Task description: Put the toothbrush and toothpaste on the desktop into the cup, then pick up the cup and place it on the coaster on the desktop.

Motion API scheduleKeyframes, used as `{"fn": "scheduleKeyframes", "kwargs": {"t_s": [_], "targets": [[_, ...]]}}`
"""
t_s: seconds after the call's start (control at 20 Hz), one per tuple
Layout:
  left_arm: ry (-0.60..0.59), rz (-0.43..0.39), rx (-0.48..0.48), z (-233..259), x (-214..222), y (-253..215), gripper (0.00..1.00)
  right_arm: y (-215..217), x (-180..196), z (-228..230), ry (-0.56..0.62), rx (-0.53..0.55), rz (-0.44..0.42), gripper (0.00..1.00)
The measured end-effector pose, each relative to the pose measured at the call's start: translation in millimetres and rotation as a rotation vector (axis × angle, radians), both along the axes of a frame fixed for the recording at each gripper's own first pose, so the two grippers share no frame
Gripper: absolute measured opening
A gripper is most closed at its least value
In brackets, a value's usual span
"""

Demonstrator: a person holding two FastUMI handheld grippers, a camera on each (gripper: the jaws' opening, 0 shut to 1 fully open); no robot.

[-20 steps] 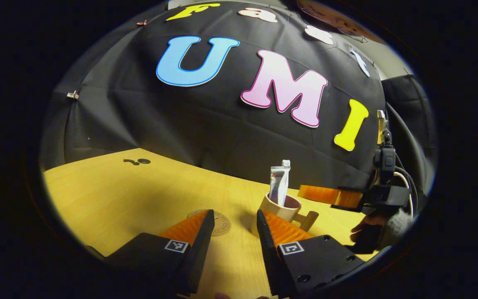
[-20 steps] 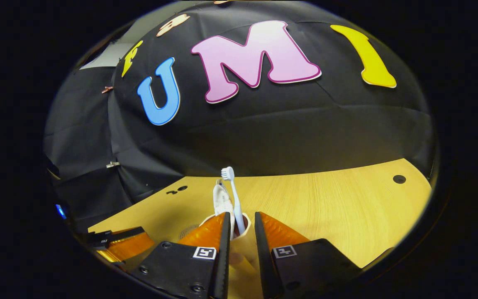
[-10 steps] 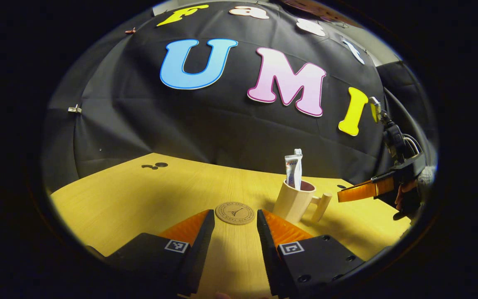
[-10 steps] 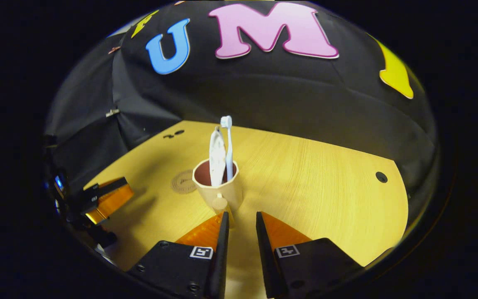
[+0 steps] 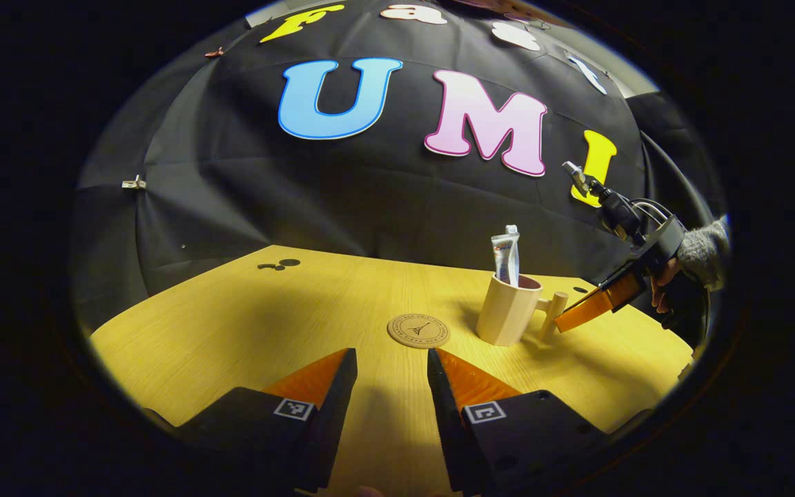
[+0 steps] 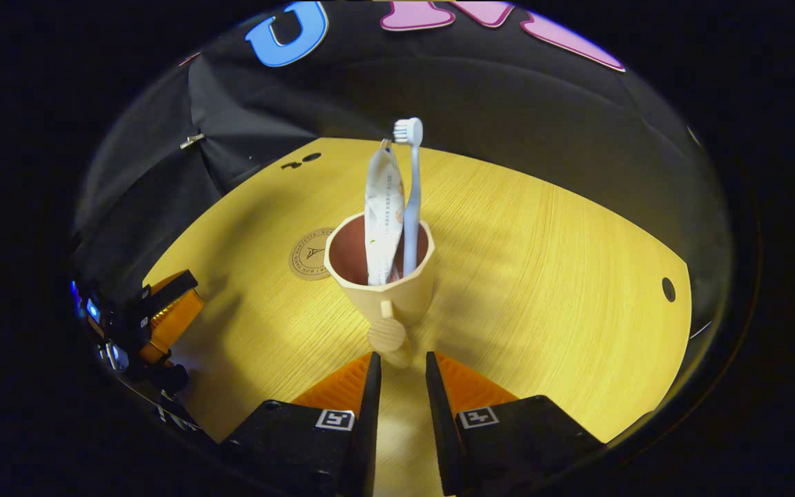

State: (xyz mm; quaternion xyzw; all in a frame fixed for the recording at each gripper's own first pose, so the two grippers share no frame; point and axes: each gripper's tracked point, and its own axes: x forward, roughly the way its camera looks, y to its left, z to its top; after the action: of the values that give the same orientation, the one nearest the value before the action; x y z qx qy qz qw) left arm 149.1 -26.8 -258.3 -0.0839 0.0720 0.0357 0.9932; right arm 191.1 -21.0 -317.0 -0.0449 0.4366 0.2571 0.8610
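A beige cup [image 6: 387,293] stands on the wooden desktop [image 6: 542,276] with a white toothpaste tube [image 6: 382,214] and a pale toothbrush [image 6: 411,200] upright inside it. Its round handle knob [image 6: 387,336] points at my right gripper [image 6: 401,360], which is open by a narrow gap just short of the knob, gripping nothing. A round cork coaster [image 6: 309,253] lies bare behind the cup. In the left gripper view, the cup [image 5: 506,312] holding the toothpaste [image 5: 506,257] stands right of the coaster [image 5: 418,330]. My left gripper [image 5: 387,360] hangs open and empty, nearer than the coaster.
A hand in a grey sleeve [image 5: 704,248] holds the right gripper [image 5: 587,312] beside the cup's handle. The left gripper [image 6: 163,314] sits at the desk's left edge. Small dark holes [image 5: 280,264] [image 6: 669,289] mark the desktop. The black cloth wall closes off the back.
My right gripper has drawn back from the cup and risen, leaving the toothbrush standing inside. The left gripper has pulled away, so cup and coaster lie farther off.
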Motion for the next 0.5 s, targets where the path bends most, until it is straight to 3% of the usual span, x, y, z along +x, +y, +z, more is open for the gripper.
{"fn": "scheduleKeyframes", "kwargs": {"t_s": [0.5], "targets": [[0.025,0.060,0.001,-11,-2,36,0.65,26,26,-25,0.096,-0.176,0.099,0.39]]}}
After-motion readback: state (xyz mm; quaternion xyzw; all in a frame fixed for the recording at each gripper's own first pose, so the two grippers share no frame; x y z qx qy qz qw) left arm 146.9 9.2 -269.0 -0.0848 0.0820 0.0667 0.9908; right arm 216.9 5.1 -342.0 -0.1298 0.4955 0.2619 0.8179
